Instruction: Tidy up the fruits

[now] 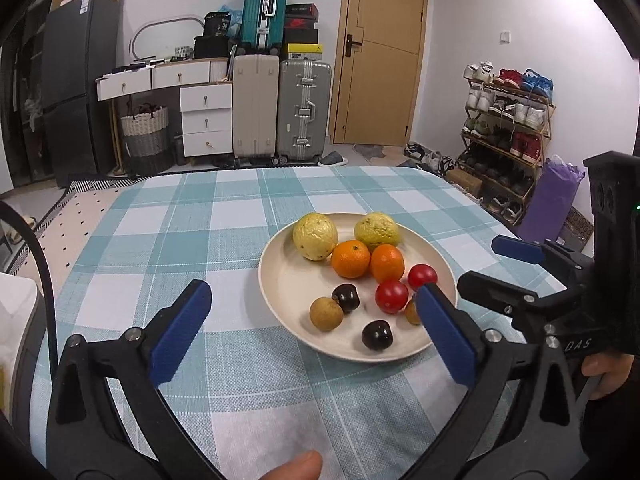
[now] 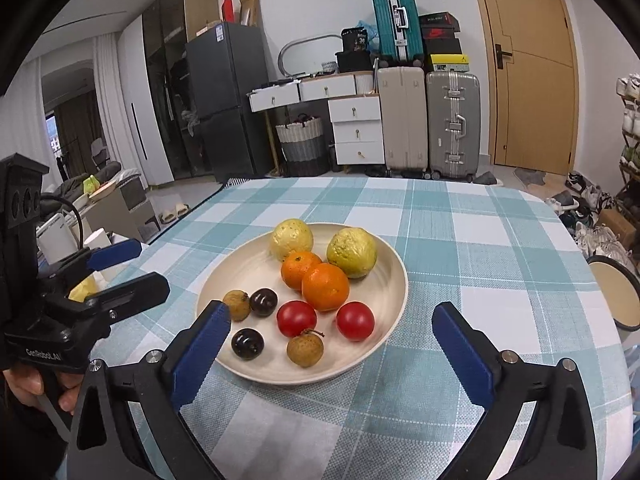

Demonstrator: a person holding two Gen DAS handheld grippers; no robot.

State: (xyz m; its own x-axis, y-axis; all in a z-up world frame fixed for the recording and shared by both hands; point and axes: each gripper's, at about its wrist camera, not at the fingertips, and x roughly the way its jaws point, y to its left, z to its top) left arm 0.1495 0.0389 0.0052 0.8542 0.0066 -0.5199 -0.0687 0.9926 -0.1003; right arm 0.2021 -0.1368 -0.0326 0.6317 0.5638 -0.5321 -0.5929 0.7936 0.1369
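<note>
A cream plate [image 1: 280,280] [image 2: 240,276] on the checked tablecloth holds the fruit in pairs: yellow-green guavas [image 1: 315,236] at the back, oranges [image 1: 351,259], red tomatoes [image 1: 392,296], dark plums [image 1: 376,335] and brown longans [image 1: 326,313]. One longan is half hidden behind a blue pad. My left gripper [image 1: 313,291] stands open just short of the plate's near left rim, with nothing between its pads. My right gripper [image 2: 331,311] is open too, its jaws spread in front of the plate's near edge, empty. Each gripper shows in the other's view, left [image 2: 150,265] and right [image 1: 482,264].
The table [image 2: 480,248] carries a teal and white checked cloth. A round stool [image 2: 616,296] stands off its right edge. Suitcases [image 1: 304,112], white drawers [image 1: 206,120], a dark fridge [image 1: 76,80], a wooden door [image 1: 380,52] and a shoe rack [image 1: 508,128] line the room behind.
</note>
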